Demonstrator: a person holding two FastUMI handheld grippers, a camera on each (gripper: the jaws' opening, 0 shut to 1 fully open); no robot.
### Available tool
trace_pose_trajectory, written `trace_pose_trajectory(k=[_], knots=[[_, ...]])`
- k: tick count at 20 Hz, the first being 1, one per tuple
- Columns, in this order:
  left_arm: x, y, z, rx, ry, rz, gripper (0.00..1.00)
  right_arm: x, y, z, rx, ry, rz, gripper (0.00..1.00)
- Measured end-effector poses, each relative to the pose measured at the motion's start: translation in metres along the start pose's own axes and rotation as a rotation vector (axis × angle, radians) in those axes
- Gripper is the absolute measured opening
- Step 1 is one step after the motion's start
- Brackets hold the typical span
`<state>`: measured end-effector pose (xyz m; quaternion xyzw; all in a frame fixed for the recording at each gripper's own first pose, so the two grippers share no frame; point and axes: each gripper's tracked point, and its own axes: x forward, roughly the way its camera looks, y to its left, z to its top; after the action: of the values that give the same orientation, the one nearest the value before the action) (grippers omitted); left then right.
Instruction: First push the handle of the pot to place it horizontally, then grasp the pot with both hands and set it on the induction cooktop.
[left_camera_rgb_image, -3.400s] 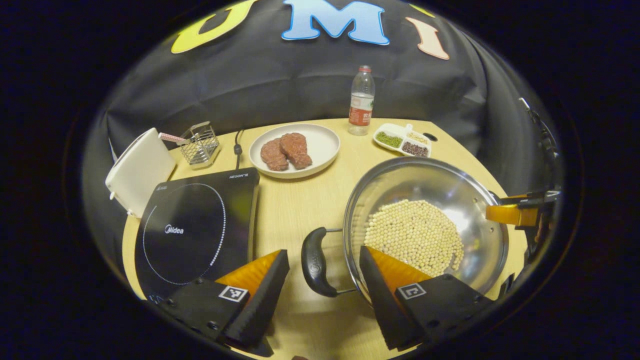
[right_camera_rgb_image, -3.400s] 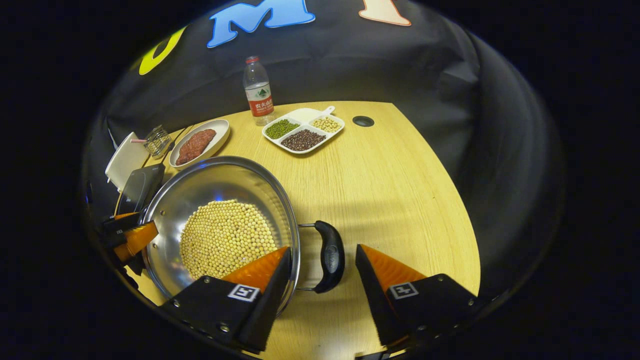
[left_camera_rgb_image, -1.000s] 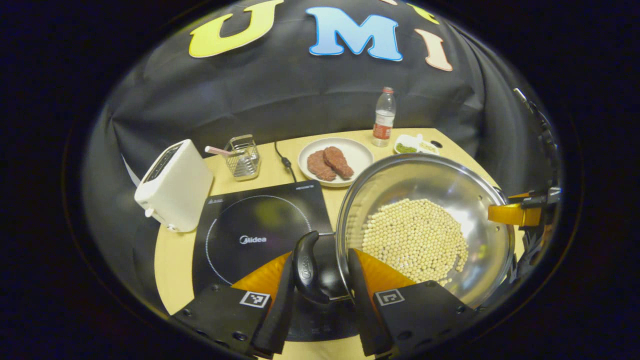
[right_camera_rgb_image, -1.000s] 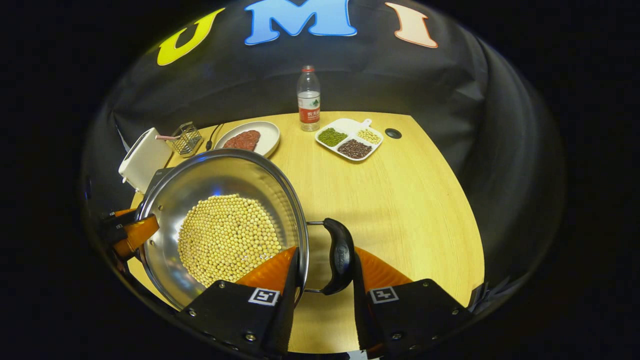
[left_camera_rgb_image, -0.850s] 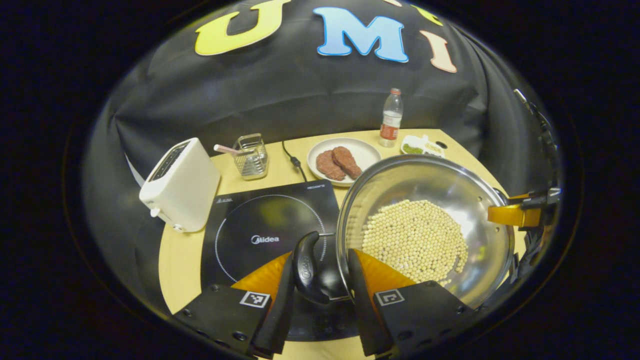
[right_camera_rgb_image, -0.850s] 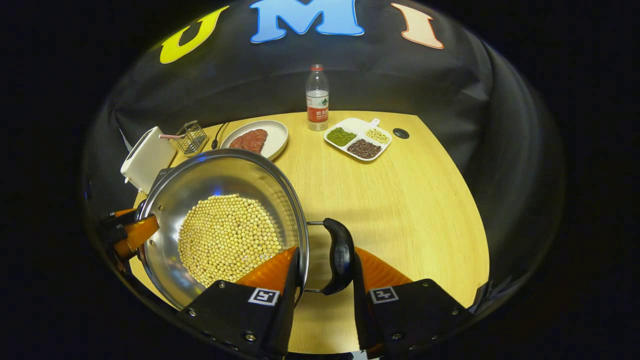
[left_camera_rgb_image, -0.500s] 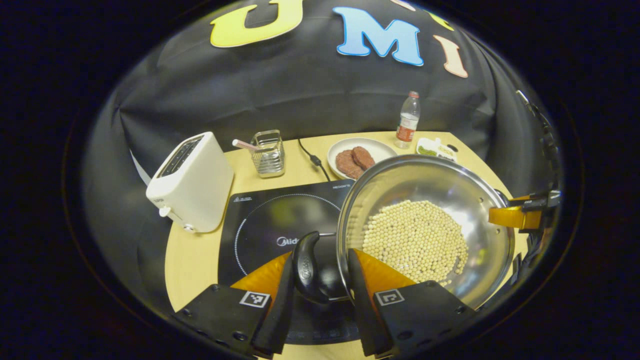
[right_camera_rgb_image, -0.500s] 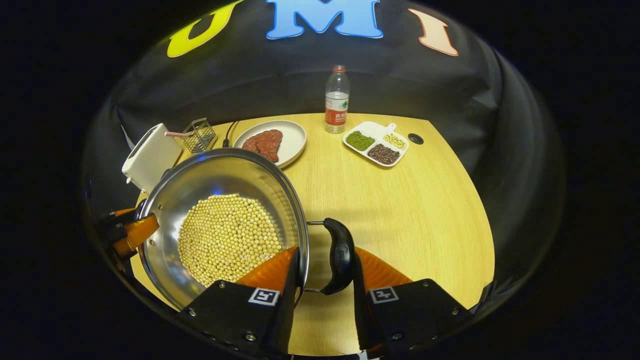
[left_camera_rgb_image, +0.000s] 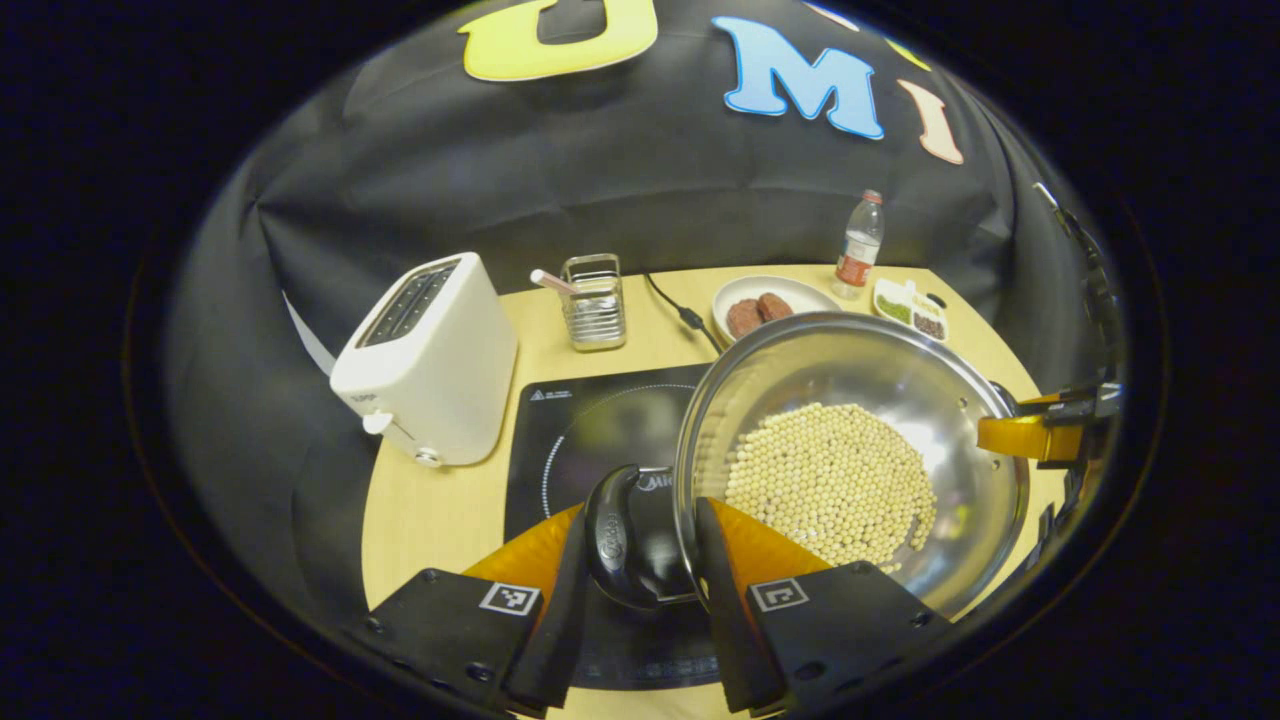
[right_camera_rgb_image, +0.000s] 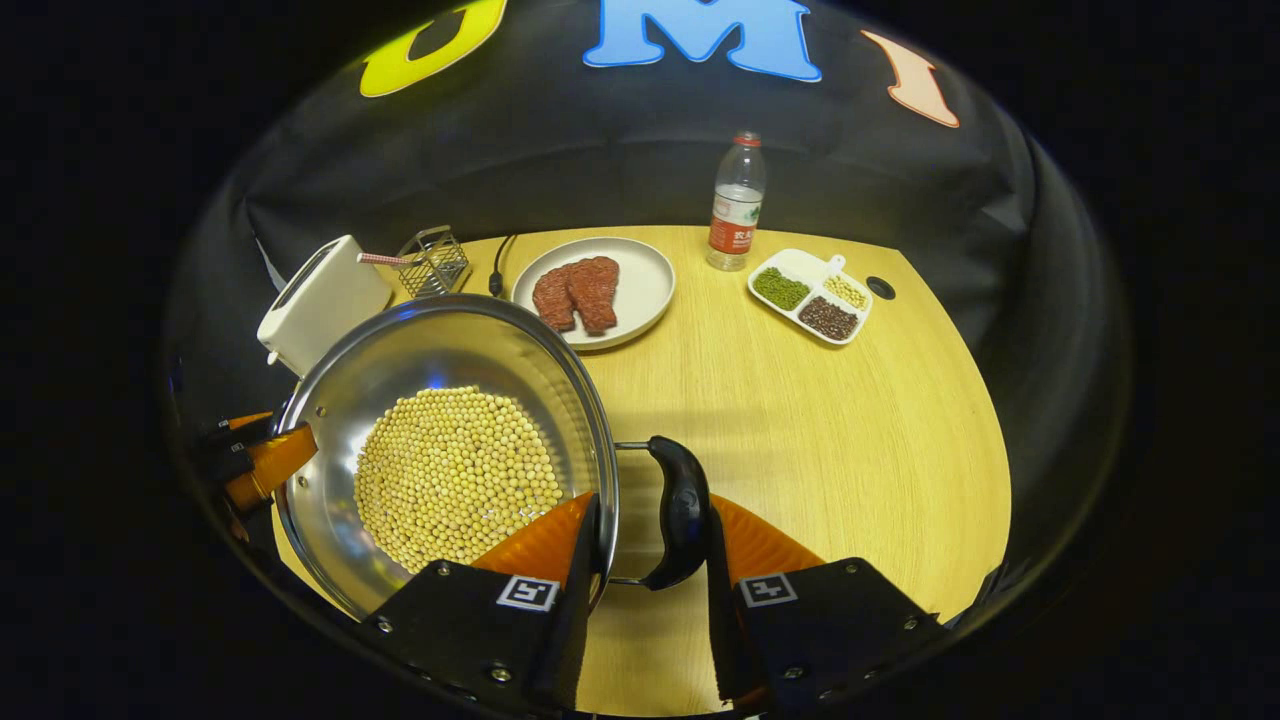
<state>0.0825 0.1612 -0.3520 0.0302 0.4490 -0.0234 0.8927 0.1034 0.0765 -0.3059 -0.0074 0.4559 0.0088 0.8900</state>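
Observation:
A shiny steel pot (left_camera_rgb_image: 800, 365) holding a layer of pale beans (left_camera_rgb_image: 830, 482) hangs lifted between both grippers. My left gripper (left_camera_rgb_image: 632, 560) is shut on the pot's left black handle (left_camera_rgb_image: 612, 530). My right gripper (right_camera_rgb_image: 652, 545) is shut on the other black handle (right_camera_rgb_image: 683, 520); it also appears at the far right rim (left_camera_rgb_image: 1030, 436) in the left gripper view. The black induction cooktop (left_camera_rgb_image: 570, 430) lies under and left of the pot, partly hidden by it. In the right gripper view the pot (right_camera_rgb_image: 380, 355) hides the cooktop.
A white toaster (left_camera_rgb_image: 425, 362) stands left of the cooktop, a wire holder (left_camera_rgb_image: 594, 300) behind it. A plate of meat (right_camera_rgb_image: 592, 288), a water bottle (right_camera_rgb_image: 736, 205) and a divided dish of beans (right_camera_rgb_image: 812, 295) sit at the back of the wooden table (right_camera_rgb_image: 830, 440).
Both grippers shut on the handles and lifted the pot. Over the last second the pot has travelled left, now covering much of the cooktop.

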Motion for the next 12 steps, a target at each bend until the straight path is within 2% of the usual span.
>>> trace_pose_trajectory(k=[2,5,6,7,11,12], knots=[[0.001,0.01,0.001,-0.008,-0.002,0.007,0.62,0.001,0.009,0.004,-0.007,-0.002,0.002,0.51],[0.003,0.026,0.001,-0.032,0.005,0.01,0.59,0.002,0.022,0.013,-0.016,-0.003,0.001,0.51],[0.003,0.032,0.002,-0.034,0.008,0.01,0.65,0.002,0.027,0.013,-0.017,-0.002,0.002,0.51],[0.005,0.037,0.003,-0.036,0.008,0.011,0.58,0.003,0.033,0.016,-0.019,-0.001,0.003,0.51],[0.014,0.056,0.009,-0.04,0.013,0.016,0.62,0.01,0.052,0.022,-0.014,0.003,0.004,0.51],[0.015,0.061,0.01,-0.037,0.013,0.017,0.59,0.011,0.056,0.024,-0.013,0.004,0.004,0.51]])
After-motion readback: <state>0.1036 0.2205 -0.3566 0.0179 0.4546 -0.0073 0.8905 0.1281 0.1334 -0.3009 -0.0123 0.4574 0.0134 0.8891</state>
